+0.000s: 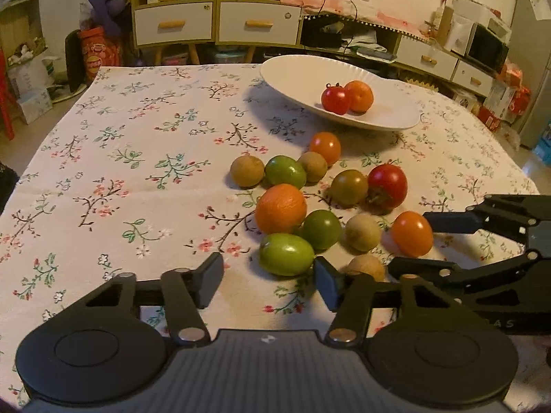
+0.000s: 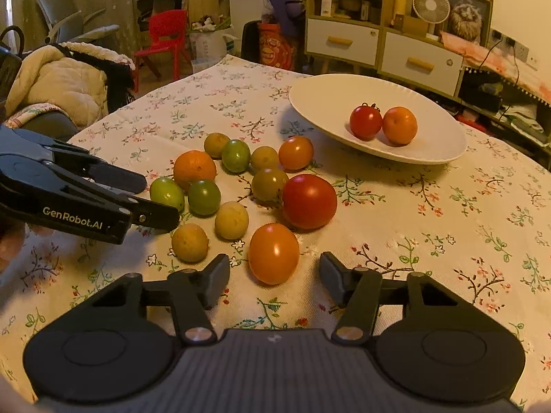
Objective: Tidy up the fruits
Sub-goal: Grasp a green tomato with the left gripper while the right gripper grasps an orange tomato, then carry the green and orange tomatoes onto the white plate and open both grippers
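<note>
Left wrist view: the left gripper [image 1: 268, 280] hovers low with jaws wide, a green fruit [image 1: 286, 254] just beyond its fingertips. The other loose fruits lie clustered on the floral tablecloth [image 1: 120, 179]; the white plate [image 1: 299, 79] holds a red tomato [image 1: 335, 99] touching an orange fruit [image 1: 360, 95].

Right wrist view: the right gripper [image 2: 274, 279] is spread wide, an orange tomato [image 2: 273, 253] just ahead between its fingertips

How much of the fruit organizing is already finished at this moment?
Done: a red tomato and an orange fruit lie on the white plate. In hand: nothing; the right tool is open before an orange tomato, the left tool open near a green fruit. Left: about eleven fruits on the tablecloth.
</note>
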Available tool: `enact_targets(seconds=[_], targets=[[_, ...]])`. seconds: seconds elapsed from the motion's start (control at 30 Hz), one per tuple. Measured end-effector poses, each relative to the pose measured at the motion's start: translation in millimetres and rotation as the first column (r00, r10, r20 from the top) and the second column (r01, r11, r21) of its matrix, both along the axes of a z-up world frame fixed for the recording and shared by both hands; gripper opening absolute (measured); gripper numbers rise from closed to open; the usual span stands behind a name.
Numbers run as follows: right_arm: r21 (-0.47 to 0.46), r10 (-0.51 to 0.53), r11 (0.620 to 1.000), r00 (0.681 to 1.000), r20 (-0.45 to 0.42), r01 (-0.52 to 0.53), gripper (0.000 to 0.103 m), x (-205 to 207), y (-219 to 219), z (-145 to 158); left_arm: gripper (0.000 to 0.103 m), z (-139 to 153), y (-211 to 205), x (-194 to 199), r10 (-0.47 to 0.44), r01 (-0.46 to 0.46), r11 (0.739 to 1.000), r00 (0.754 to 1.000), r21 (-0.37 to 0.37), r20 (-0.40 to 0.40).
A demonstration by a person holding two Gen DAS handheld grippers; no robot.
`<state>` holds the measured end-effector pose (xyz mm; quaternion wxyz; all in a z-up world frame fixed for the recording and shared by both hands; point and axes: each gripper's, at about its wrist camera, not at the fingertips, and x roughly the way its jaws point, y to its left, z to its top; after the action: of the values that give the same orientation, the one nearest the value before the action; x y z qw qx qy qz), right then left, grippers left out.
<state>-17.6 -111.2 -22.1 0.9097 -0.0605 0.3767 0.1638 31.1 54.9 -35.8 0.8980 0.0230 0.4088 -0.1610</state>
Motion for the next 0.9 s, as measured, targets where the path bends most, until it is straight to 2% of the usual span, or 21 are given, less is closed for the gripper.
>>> enact_targets(seconds=[0.23,0.6,0.9], targets=[[0.008,-0.006,1.0,1.0,0.008,0.006,0.043,2.4,-0.8,1.6,0.029,1.6,-4.4,-0.2,-0.022,0.021,1.0,1.0,-0.019,-0.007],[0.022,-0.008,1.0,1.0,0.011,0.008,0.028,2.2,-0.9,4.6,0.028,2.1,-6.1,-0.5,-0.028,0.027,0.999,1.0,-0.029,-0.01],[0.026,-0.009,1.0,1.0,0.009,0.008,0.028,2.8,-1.2,6.8,0.028,3.1,-6.7,-0.9,-0.033,0.033,0.999,0.999,-0.037,-0.012]])
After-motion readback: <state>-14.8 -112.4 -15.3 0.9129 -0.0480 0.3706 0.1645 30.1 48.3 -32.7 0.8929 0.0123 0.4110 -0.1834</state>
